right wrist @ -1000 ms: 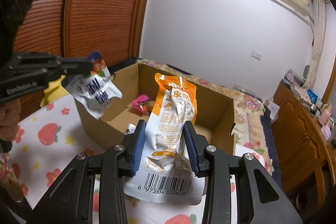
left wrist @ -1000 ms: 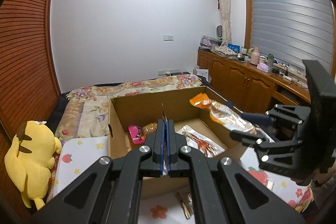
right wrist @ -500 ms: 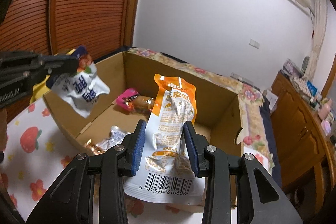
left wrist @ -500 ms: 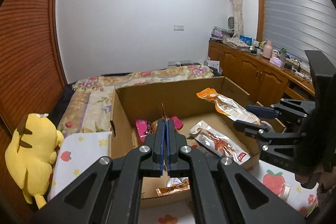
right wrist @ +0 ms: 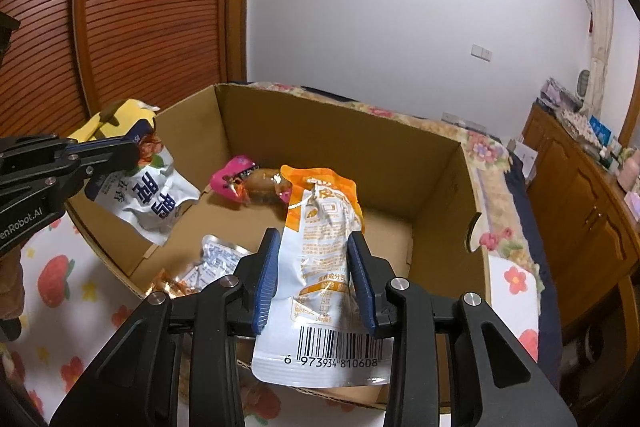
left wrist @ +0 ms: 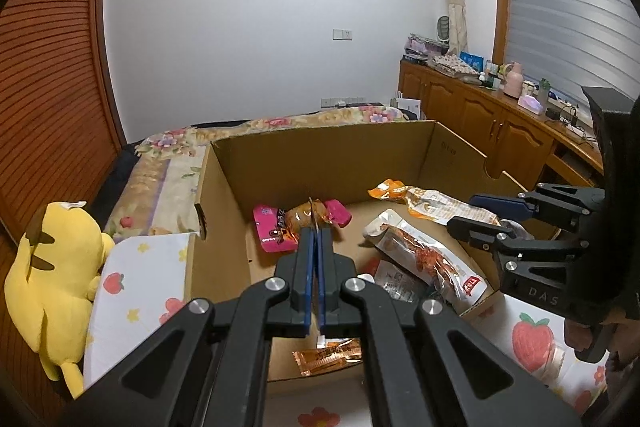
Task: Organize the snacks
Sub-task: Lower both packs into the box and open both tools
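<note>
An open cardboard box (left wrist: 320, 151) stands on a strawberry-print cloth and holds several snack packs. My left gripper (left wrist: 315, 227) is shut on the thin edge of a white and blue pouch (right wrist: 150, 199), which hangs over the box's left side; that gripper also shows in the right wrist view (right wrist: 132, 151). My right gripper (right wrist: 316, 247) is shut on an orange and white pouch (right wrist: 324, 247) and holds it over the box. That pouch (left wrist: 424, 203) and gripper (left wrist: 468, 213) show at the right in the left wrist view. A pink pack (left wrist: 276, 227) lies inside.
A yellow plush toy (left wrist: 48, 267) sits left of the box. A red and white pack (left wrist: 424, 255) and a small orange pack (left wrist: 328, 357) lie on the box floor. Wooden cabinets (left wrist: 480, 123) stand at the right, a floral bed cover (left wrist: 168, 167) behind the box.
Both grippers have moved forward and lower over the box with their pouches. The box floor and its packs now show closer in both views.
</note>
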Available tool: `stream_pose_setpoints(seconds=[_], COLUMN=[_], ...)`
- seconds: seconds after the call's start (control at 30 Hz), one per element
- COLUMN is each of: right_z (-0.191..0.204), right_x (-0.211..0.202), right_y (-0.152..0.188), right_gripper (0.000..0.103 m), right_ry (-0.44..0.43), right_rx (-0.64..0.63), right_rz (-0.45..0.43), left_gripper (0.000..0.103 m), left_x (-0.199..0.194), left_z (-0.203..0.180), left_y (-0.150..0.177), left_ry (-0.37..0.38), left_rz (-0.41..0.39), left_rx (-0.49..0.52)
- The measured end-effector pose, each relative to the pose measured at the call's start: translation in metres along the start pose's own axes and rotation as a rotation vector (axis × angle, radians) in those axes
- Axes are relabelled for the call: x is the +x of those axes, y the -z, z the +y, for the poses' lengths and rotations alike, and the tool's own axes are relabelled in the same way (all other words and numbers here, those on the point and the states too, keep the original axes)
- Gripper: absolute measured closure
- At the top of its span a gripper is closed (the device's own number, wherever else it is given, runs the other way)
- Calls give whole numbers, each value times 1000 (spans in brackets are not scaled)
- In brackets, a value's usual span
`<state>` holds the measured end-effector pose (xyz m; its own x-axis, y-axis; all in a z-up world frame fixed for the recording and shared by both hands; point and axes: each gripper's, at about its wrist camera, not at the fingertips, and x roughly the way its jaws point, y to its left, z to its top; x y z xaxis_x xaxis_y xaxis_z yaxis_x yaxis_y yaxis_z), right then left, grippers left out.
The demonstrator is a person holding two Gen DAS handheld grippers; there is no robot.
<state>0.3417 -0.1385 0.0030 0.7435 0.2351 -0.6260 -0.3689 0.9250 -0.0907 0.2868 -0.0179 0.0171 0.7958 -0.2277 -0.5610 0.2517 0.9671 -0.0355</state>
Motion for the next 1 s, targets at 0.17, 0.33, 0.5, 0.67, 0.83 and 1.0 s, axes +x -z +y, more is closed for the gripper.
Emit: stream_pose_setpoints(seconds=[0.17,0.33,0.5,0.67,0.83,1.0], right_z=[-2,-1,5,11,14,8], right_x=[3,0,-24,-51,-69,-86], right_y=[-1,3,14,27,41,64], right_gripper=[68,68,68,68,68,68], right_ry=[-27,-48,-71,-93,-108,-113], right_rx=[24,47,58,58,68,93], right_rz=[17,7,-44,-85,-97,-100], left_gripper=[103,102,98,95,89,61], left_x=[0,-5,-13,-22,-29,-36], left_z=[-2,-1,-4,-11,-18,-20], left_y=[-1,3,7,11,15,22], left_ry=[11,14,22,25,30,45], left_rz=[8,10,6,-7,-11,-20], left_rx=[2,-2,12,31,45,40])
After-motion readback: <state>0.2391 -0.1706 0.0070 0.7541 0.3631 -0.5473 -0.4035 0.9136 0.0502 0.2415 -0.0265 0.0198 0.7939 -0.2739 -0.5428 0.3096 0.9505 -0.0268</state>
